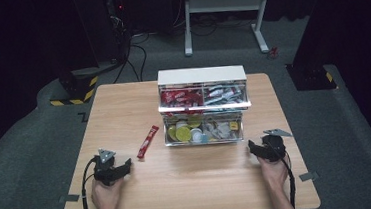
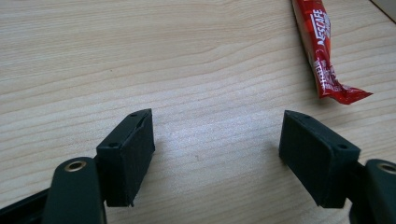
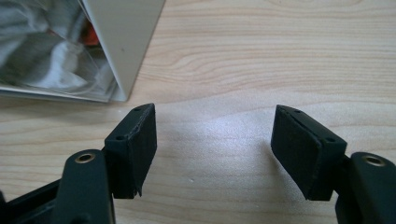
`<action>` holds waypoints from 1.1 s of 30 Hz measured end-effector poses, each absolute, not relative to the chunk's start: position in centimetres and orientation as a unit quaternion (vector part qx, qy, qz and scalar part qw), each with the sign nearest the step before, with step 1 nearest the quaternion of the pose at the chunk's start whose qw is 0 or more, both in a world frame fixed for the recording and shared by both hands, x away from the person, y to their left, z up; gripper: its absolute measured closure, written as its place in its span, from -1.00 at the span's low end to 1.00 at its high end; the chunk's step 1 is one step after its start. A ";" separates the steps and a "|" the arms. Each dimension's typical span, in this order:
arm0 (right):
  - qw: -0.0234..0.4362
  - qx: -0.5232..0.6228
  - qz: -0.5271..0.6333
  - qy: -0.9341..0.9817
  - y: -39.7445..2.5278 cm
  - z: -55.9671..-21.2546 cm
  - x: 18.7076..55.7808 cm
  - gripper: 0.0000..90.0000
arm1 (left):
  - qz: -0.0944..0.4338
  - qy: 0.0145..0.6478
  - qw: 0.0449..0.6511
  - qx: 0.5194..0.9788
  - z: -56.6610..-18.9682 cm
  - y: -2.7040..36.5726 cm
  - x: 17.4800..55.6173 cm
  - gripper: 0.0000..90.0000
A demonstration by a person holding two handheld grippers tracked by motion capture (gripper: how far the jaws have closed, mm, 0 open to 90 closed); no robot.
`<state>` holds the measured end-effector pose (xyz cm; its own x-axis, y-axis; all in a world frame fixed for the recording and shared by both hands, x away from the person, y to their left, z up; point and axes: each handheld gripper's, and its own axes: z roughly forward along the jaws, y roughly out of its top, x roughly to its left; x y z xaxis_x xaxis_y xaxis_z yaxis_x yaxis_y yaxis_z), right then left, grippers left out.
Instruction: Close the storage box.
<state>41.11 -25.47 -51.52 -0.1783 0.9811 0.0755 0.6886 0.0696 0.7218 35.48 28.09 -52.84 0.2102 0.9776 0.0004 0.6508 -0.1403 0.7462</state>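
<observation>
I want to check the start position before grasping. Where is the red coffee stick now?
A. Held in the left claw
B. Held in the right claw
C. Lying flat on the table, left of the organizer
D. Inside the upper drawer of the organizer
C: the red coffee stick lies flat on the wooden table, left of the clear organizer, ahead of the open, empty left claw; the right claw is also open and empty.
</observation>
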 end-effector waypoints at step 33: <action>0.259 0.594 0.294 0.703 -24.9 -52.3 41.1 -0.47 | 0.257 0.573 0.318 0.710 -52.8 28.1 35.5 -0.40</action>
